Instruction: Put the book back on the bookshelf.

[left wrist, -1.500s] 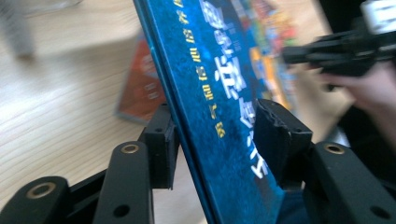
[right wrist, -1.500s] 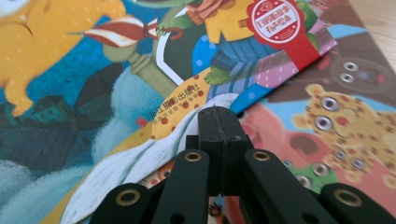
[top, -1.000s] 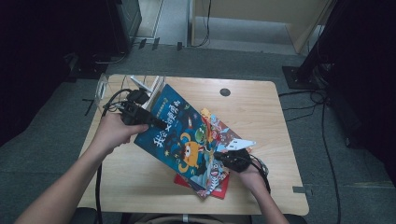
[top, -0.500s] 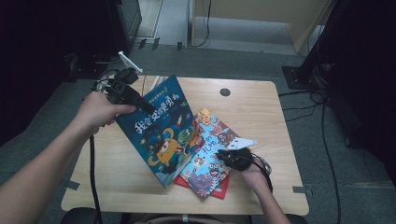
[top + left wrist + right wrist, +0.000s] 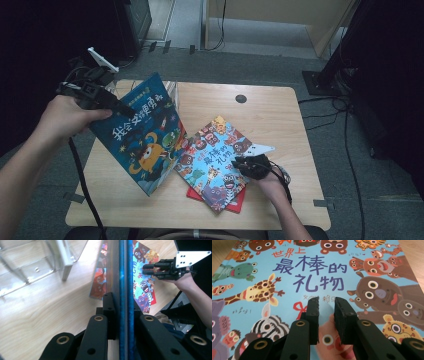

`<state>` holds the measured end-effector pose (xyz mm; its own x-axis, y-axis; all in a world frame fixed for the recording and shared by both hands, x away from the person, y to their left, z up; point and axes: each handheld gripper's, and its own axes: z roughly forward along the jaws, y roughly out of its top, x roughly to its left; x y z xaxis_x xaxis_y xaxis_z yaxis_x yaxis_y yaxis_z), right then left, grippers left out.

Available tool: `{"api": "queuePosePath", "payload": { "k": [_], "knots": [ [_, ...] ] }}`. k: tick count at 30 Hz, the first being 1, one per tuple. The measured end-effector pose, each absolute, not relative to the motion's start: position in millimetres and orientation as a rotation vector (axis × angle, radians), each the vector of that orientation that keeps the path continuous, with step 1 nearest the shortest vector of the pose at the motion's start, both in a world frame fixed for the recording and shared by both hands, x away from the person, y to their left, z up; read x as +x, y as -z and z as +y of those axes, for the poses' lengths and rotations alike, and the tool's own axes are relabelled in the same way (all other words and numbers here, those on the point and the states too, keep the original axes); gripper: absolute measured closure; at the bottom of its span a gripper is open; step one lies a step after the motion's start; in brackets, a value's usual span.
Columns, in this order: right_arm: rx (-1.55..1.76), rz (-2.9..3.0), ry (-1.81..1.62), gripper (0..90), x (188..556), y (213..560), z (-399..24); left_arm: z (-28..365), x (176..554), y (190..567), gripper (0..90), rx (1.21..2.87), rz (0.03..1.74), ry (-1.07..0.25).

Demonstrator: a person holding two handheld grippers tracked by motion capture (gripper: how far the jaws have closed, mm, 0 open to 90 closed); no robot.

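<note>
two books (image 5: 215, 160) flat — blue book (image 5: 142, 135) aloft

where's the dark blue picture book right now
In the high view the dark blue picture book is at the table's left side, tilted up off the wood and clamped in the left tool, beside the light blue animal-cover book.

Wooden table (image 5: 280, 110), light top with a round dark grommet (image 5: 241, 98). A red book (image 5: 235, 202) lies flat on it; a clear plastic rack (image 5: 30, 267) stands at the far left corner.
</note>
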<state>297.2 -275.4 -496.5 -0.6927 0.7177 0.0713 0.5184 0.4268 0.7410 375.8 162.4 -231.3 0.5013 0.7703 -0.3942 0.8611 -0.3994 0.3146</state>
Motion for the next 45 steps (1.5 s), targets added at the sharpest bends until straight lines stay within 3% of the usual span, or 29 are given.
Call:
{"api": "queuePosePath", "payload": {
  "k": [4, 11, 30, 45],
  "knots": [
    [1.088, 2.404, -1.131, 61.2, 302.7, 497.4, -273.7, 177.3, 368.5, 226.3, 83.4, 2.255, 1.371, 0.203],
    [1.073, 2.382, -1.153, 51.2, 307.5, 501.1, -271.7, 208.6, 354.6, 221.1, 83.5, 2.205, 1.456, 0.158],
    [1.064, 2.376, -1.153, 49.3, 312.2, 502.1, -269.7, 278.0, 334.0, 215.2, 83.4, 2.096, 1.643, 0.059],
    [1.057, 2.377, -1.145, 50.2, 311.8, 502.0, -269.5, 287.5, 363.6, 207.1, 83.2, 2.067, 1.762, 0.008]
  ]
}}
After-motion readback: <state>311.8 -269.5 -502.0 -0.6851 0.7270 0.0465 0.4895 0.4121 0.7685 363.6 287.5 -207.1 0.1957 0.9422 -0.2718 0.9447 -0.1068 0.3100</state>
